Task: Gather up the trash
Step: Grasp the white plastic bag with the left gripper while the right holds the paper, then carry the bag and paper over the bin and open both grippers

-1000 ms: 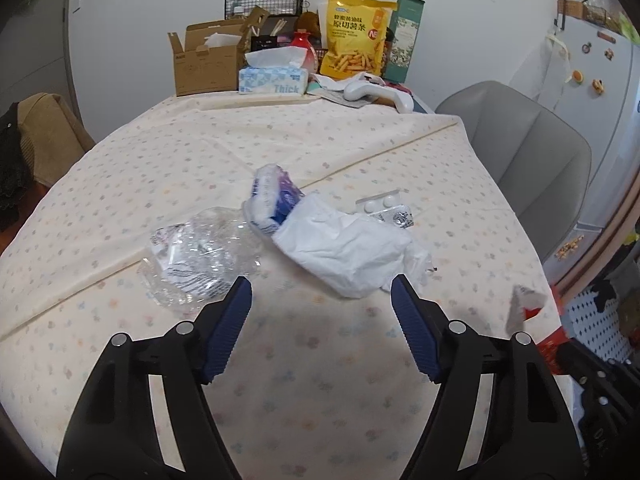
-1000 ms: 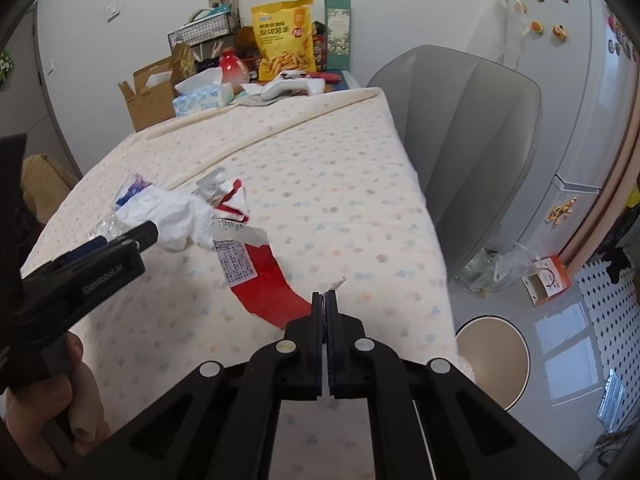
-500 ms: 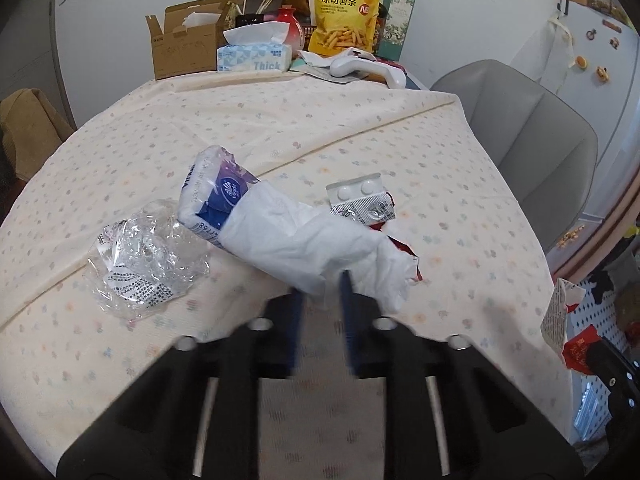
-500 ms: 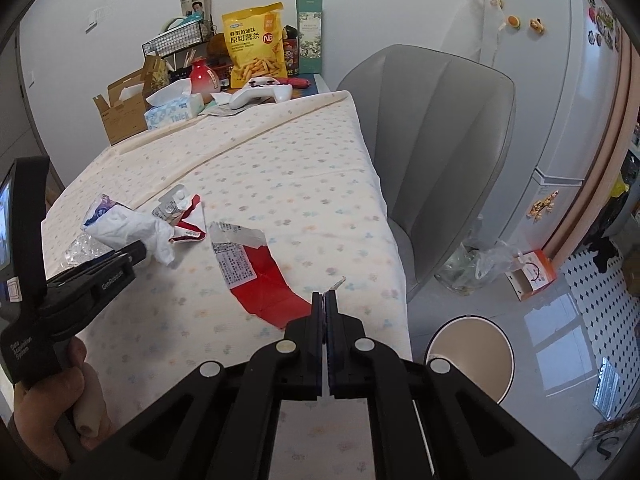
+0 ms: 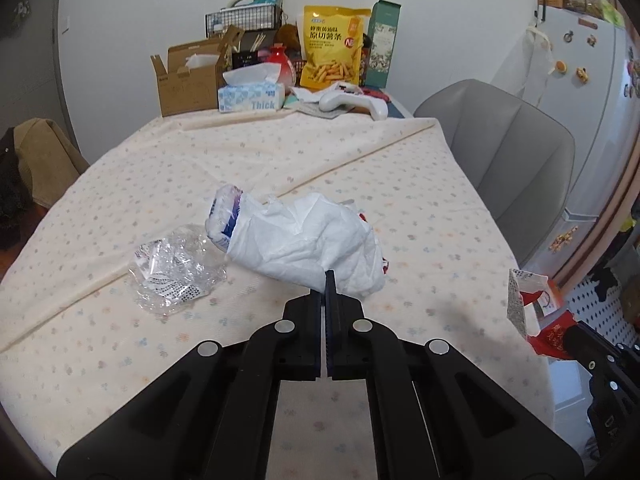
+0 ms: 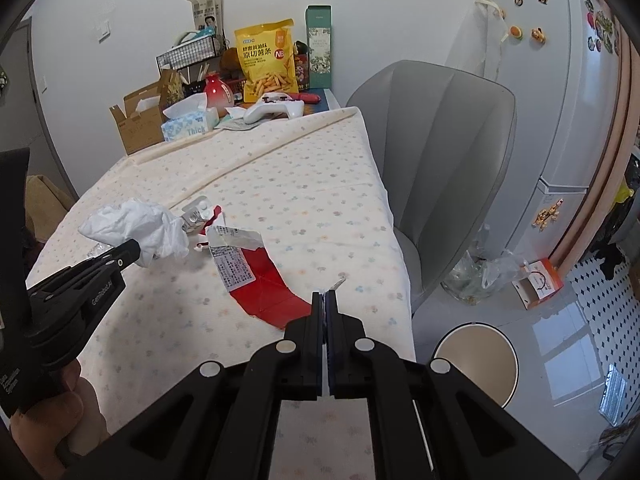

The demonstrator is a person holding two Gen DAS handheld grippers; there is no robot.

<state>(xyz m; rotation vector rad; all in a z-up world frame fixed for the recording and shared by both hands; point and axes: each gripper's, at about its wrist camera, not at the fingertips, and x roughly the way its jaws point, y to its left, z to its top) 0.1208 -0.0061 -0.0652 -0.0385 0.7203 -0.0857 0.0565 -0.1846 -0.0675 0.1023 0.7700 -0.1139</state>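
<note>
— Trash: where is it?
— A crumpled white bag [image 5: 308, 240] hangs off the desk [image 5: 200, 160], pinched at its near edge by the left tongs [image 5: 325, 280]. A blue-and-white wrapper [image 5: 222, 212] sticks out of its far end.
— Are those tongs clenched?
— Yes. Their jaws have just been closing, and now they are clamped together on the bag's plastic. In the right wrist view the bag [image 6: 136, 226] is clear of the cloth at the tip of the left tongs [image 6: 134, 250].
— And the other pair?
— The right tongs [image 6: 325, 296] are clenched too, gripping the corner of a torn red carton [image 6: 264, 288]. The carton's far part, with a white printed label, lies on the cloth.
— What else is lying about?
— A clear crumpled wrapper [image 5: 172, 276] on the desk just left of the bag. A blister pack [image 6: 196, 214] just beyond the carton, near the bag.
— Further out?
— A tissue box [image 5: 252, 98], an open cardboard box [image 5: 188, 84], a yellow snack bag [image 5: 332, 46] and a white game controller [image 5: 352, 102] at the far end. A grey chair [image 6: 440, 168] stands at the desk's right side, and a round bin [image 6: 476, 364] sits on the floor.
</note>
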